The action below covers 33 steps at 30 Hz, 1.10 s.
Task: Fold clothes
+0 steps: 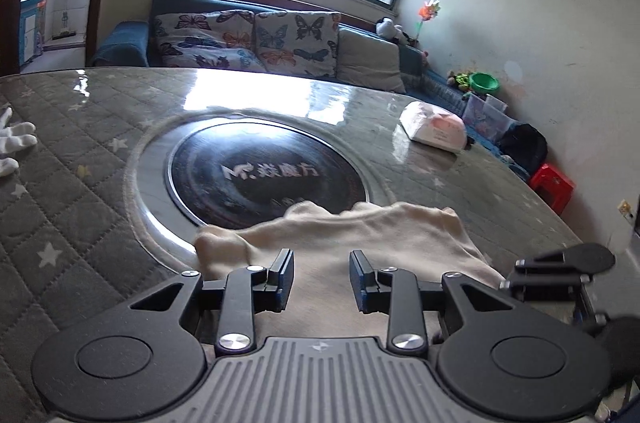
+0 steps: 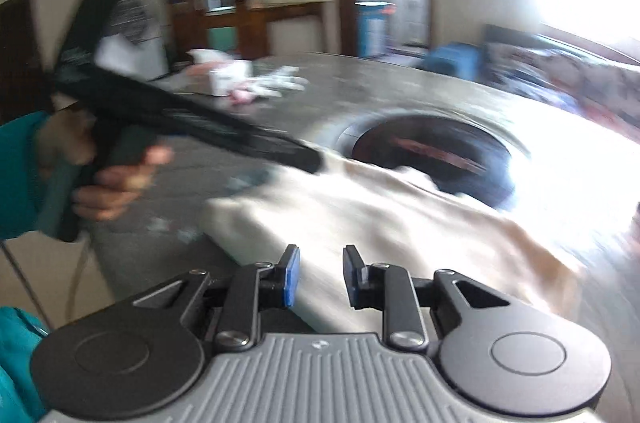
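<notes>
A cream garment [image 1: 352, 235] lies on the quilted grey table cover [image 1: 80, 199], its far edge over the round black inset [image 1: 260, 175]. My left gripper [image 1: 322, 279] hovers over its near part, jaws open and empty. In the blurred right wrist view the same garment [image 2: 372, 215] spreads from the table's near edge toward the black inset [image 2: 436, 155]. My right gripper [image 2: 320, 277] is open and empty above the garment's near edge. The left gripper [image 2: 312, 163] shows there too, held by a hand, its tip at the garment's far left edge.
A tissue pack [image 1: 436, 127] lies at the table's far right. White gloves [image 1: 12, 143] lie at the left edge. A sofa with butterfly cushions [image 1: 256, 43] stands behind the table. A red stool [image 1: 552, 183] is on the floor at right. Small white items [image 2: 248, 79] sit at the table's far side.
</notes>
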Motion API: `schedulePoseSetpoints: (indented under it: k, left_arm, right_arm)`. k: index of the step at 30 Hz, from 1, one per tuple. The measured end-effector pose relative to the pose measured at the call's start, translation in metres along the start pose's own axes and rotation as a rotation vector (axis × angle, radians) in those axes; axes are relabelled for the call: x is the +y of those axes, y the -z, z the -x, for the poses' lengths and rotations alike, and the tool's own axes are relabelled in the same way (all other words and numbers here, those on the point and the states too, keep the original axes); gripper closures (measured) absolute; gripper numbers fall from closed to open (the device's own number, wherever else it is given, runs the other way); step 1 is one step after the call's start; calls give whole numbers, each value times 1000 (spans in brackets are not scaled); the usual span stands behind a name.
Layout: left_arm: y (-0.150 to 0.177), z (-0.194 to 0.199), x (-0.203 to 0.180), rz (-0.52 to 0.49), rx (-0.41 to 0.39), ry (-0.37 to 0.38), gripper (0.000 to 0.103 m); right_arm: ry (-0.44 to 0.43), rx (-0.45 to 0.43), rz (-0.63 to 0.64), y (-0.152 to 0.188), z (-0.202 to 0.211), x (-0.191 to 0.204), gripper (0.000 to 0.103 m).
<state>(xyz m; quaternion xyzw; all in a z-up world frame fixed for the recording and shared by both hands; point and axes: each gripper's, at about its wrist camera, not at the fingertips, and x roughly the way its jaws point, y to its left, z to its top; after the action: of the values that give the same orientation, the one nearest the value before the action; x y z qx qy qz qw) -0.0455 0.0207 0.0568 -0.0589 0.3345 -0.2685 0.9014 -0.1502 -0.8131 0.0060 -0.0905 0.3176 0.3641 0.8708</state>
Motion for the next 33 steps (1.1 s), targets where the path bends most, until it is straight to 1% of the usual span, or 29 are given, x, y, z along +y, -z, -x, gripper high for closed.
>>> schedulePoseSetpoints:
  k: [3,5,7,10,11,15,16,17,18,19,24,28,30,33]
  left_arm:
    - [11,-3,-10,-32,25,10,70]
    - [18,-5,-15,-48,45,5,70]
    - [24,-7,-15,-45,62,3,70]
    - [32,-6,-11,-35,64,-3,68]
    - [32,-5,-10,-34,61,-3,67]
    - [32,-1,-11,-35,47,-13,46]
    - [32,-2,-11,-30,48,-16,44]
    - [33,-3,-11,-25,50,-19,43]
    - [33,-4,-11,-18,52,-18,40]
    - [34,-5,-11,-12,54,-16,37]
    - [31,-2,-11,-17,53,-24,33]
    - [19,2,-7,-8,24,-19,29]
    - [10,-4,-5,-17,17,-31,29]
    - [1,-19,6,18,24,-35,29]
  right_arm:
    - [94,27,-85,18,17,-26,80]
    - [130,36,-129,27,23,-38,80]
    - [145,38,-178,36,22,-52,80]
    - [133,26,-218,45,23,-61,81]
    - [133,25,-216,44,24,-61,81]
    - [136,-1,-207,29,29,-71,80]
    - [143,-9,-198,25,26,-72,79]
    - [146,-18,-193,20,23,-74,77]
    - [148,-21,-198,16,16,-78,72]
    - [150,-23,-203,13,10,-82,69]
    - [155,-13,-244,10,-18,-102,69]
    - [150,-36,-249,5,-15,-103,68]
    - [151,-49,-244,0,-14,-104,68]
    - [168,-49,-258,-5,-21,-111,68]
